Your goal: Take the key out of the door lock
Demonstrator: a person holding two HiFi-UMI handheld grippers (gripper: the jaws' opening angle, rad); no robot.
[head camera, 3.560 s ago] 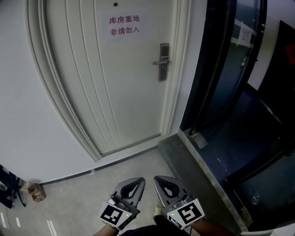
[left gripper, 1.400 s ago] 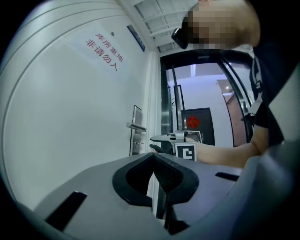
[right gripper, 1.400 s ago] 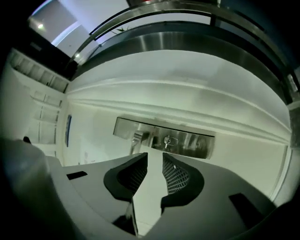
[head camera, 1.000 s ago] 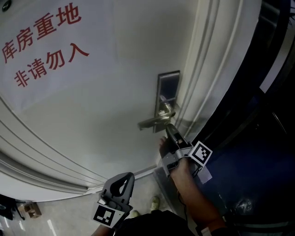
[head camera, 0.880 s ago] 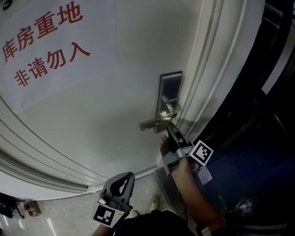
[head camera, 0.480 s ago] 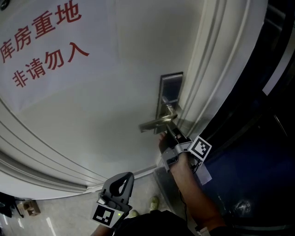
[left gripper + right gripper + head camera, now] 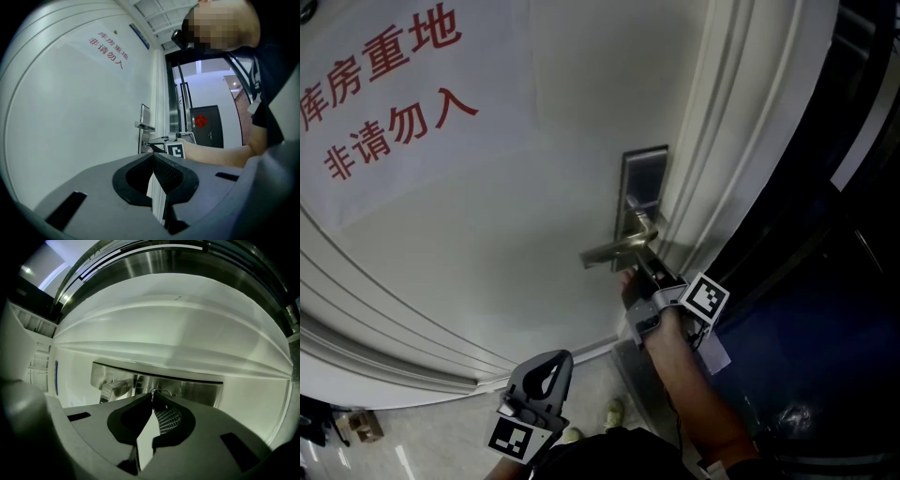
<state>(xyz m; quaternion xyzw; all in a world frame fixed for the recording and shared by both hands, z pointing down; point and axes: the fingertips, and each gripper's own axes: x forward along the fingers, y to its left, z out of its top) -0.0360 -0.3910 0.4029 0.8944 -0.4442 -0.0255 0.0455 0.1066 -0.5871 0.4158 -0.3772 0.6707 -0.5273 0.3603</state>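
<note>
The steel lock plate [image 7: 643,176] with its lever handle [image 7: 611,251] sits at the right edge of the white door [image 7: 487,244]. My right gripper [image 7: 643,266] reaches up under the handle, its tips against the plate. In the right gripper view the jaws are closed at their tips [image 7: 152,393] on the key, whose thin ring [image 7: 161,391] shows just past them in front of the plate [image 7: 199,388]; the key's blade is hidden. My left gripper [image 7: 553,364] hangs low near the floor, shut and holding nothing [image 7: 152,157].
A paper sign with red characters [image 7: 389,98] is stuck on the door. The door frame [image 7: 741,141] and a dark glass partition [image 7: 834,281] stand close on the right. A small box [image 7: 353,427] lies on the floor at bottom left.
Since 3.6 s ago I have come close to the door and my right gripper has risen to the lock. In the last second it edged up under the handle; the left stayed still.
</note>
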